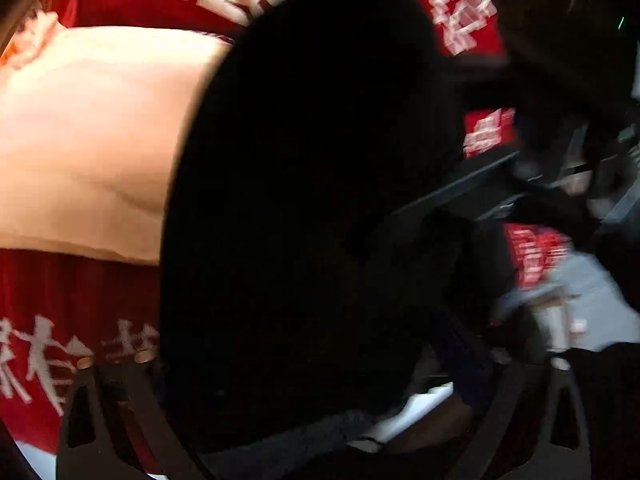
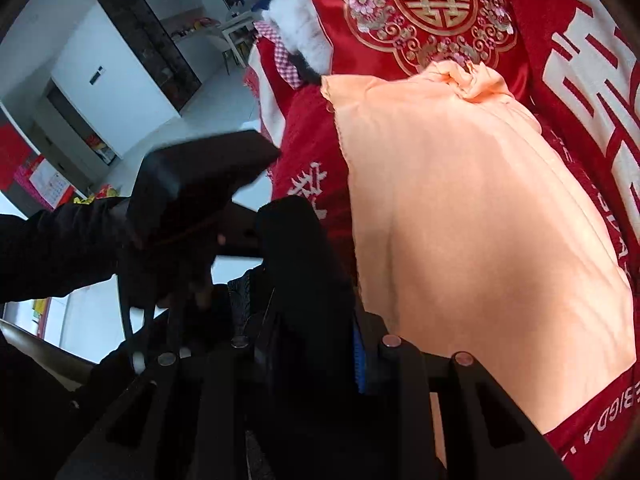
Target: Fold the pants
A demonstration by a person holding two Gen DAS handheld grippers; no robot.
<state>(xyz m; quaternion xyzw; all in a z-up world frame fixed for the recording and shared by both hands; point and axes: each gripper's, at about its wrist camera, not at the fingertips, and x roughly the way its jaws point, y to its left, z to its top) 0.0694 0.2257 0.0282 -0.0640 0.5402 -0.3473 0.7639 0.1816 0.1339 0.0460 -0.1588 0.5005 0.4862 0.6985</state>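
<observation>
Black pants (image 1: 304, 200) hang as a big dark mass in front of the left wrist camera and fill most of its view. My left gripper (image 1: 320, 380) is shut on the black pants, its fingers mostly hidden by the cloth. In the right wrist view my right gripper (image 2: 308, 320) is shut on a fold of the black pants (image 2: 296, 248), with a blue pad (image 2: 360, 364) showing beside the cloth. The left gripper's body (image 2: 192, 188) and a dark-sleeved arm show at the left of the right wrist view.
A folded peach-orange garment (image 2: 472, 220) lies on a red cover with white characters (image 2: 592, 92); it also shows in the left wrist view (image 1: 88, 140). A red embroidered cushion (image 2: 432, 4) stands behind it. A room with white floor and cabinets (image 2: 120, 80) is at the left.
</observation>
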